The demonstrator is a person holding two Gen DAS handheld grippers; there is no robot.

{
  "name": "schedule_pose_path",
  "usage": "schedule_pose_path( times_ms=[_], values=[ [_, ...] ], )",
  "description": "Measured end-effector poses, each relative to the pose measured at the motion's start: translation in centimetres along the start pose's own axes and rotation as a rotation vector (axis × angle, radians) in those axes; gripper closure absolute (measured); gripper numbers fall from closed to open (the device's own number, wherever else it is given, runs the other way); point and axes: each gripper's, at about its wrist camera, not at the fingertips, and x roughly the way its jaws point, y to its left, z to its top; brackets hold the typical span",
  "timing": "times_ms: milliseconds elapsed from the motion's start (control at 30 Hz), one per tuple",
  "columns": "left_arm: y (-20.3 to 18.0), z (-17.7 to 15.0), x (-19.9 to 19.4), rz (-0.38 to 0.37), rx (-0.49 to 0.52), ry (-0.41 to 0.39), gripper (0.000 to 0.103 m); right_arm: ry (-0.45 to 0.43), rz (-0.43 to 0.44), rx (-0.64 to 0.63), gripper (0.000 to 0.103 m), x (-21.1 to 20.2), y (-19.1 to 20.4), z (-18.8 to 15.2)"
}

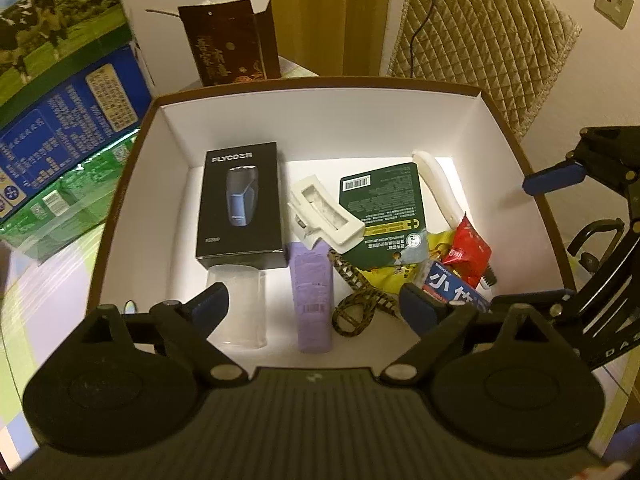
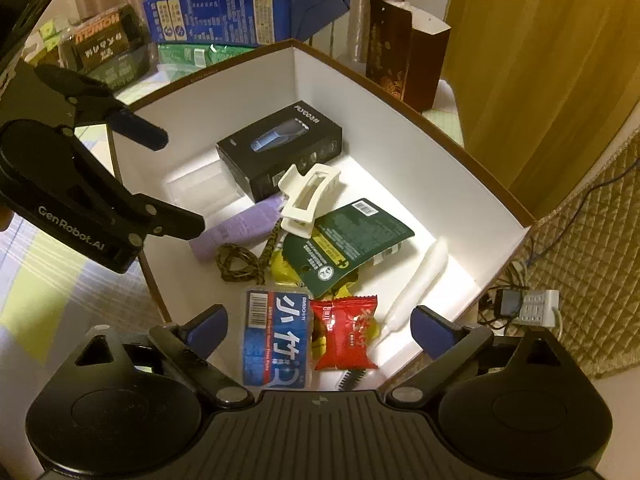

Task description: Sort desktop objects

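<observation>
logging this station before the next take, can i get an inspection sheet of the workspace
Surface: pastel checked tablecloth under an open white box with brown rim.
Job's things: in the box, a black shaver box, clear cup, purple tube, white hair claw, green card, patterned cord, blue floss pack, red sachet, yellow packet, white pen-like stick.
Clutter: stacked cartons and a brown carton outside the box.
Grippers: left gripper and right gripper both open, empty, over the box.
Cables: black cord on the quilted cover; power strip with wires.
Surroundings: curtain, wall socket.
</observation>
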Motion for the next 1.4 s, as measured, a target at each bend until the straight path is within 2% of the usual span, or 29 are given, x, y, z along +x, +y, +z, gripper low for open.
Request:
schedule_pose_path(
  times_ms=[133,767,1067,1400],
  values=[
    [0.1,-0.6,-1.2,0.022,0.004,-0.027,0.007,-0.026,0.004,0.031,0.002,-0.8,0.4,-0.2],
    [0.0,-5.1,-7.6,0.129,0.011,-0.174,0.001,-0.132,-0.035,0.194,0.002,-5.3,3.7,-2.6],
    [-0.3,-8.1,-10.8,0.141,-0.018,-0.209,0.001,-0.179,-0.054,0.292,0.002,-7.4,5.5,-4.8],
    [-0.6,-11.9,-13.6,0.151,-0.08,-0.208,0.001,-0.239,-0.094,0.34,0.002,-9.8,8.5,-7.0]
  ],
)
